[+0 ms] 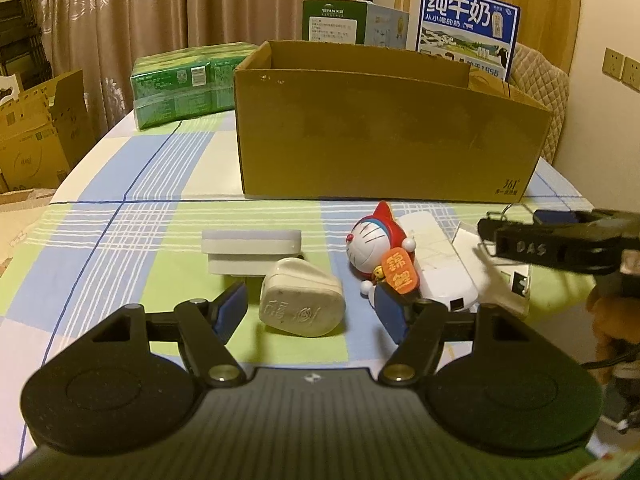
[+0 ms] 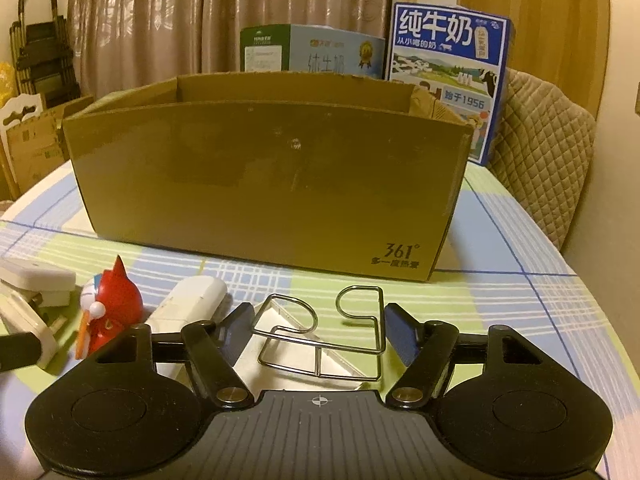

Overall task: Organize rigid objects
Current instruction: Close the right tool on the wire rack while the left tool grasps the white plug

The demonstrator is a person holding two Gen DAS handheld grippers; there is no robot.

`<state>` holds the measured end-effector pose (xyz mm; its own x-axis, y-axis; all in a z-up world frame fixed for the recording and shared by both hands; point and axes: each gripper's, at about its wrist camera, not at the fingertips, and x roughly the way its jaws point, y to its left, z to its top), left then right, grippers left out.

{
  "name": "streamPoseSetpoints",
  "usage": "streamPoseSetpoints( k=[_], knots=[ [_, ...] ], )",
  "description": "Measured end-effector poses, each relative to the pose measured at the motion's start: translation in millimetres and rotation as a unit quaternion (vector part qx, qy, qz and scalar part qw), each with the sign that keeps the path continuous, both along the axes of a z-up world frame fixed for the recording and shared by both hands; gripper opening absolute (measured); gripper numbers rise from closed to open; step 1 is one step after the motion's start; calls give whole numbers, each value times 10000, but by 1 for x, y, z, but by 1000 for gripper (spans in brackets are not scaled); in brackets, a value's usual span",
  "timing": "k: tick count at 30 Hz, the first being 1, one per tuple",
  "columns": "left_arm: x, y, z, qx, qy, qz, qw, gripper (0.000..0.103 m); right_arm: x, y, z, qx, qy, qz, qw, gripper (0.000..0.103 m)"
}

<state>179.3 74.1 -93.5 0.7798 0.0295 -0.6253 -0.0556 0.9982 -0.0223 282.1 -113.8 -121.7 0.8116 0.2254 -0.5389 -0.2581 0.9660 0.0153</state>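
Cardboard box [image 2: 260, 184] parked mid-worktop, white plug [image 1: 302, 304] framed unpinched by left gripper [image 1: 310, 310] jaws in front of it, wire rack [image 2: 320, 336] loosely bracketed by right gripper [image 2: 318, 326] jaws.

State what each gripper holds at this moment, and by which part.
Nothing is held. The left gripper stands open around the white plug, and the right gripper stands open around the wire rack; no pads touch.

Blue milk carton [image 2: 448, 84] and green carton [image 1: 334, 22] stand at the tabletop's [image 2: 520, 248] far edge; green shrink-wrapped packs [image 1: 188, 82] occupy its far left corner.
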Motion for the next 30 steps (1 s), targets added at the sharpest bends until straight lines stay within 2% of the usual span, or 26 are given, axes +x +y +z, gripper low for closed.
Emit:
streamPoseSetpoints(
  k=[8, 10, 11, 18, 22, 26, 30],
  knots=[
    [9, -7, -5, 432, -8, -145, 9990, 65, -8, -5, 9, 185, 51, -9, 9998, 67],
    [13, -8, -8, 593, -4, -139, 9981, 62, -9, -5, 10, 198, 50, 5, 9998, 67],
    [14, -8, -9, 687, 18, -144, 9975, 58, -9, -5, 10, 211, 51, 11, 9998, 67],
    [16, -14, -17, 955, 194, -298, 9948, 47, -9, -7, 12, 292, 69, -3, 9995, 67],
    [14, -14, -16, 895, 244, -221, 9954, 46, -11, -7, 15, 309, 40, 14, 9995, 67],
    [7, -12, -11, 679, 255, -183, 9972, 46, -17, -9, 22, 341, -28, 47, 9994, 67],
    [0, -13, -7, 665, 266, -196, 9972, 46, -26, -15, 29, 355, -96, 43, 9993, 67]
  ],
)
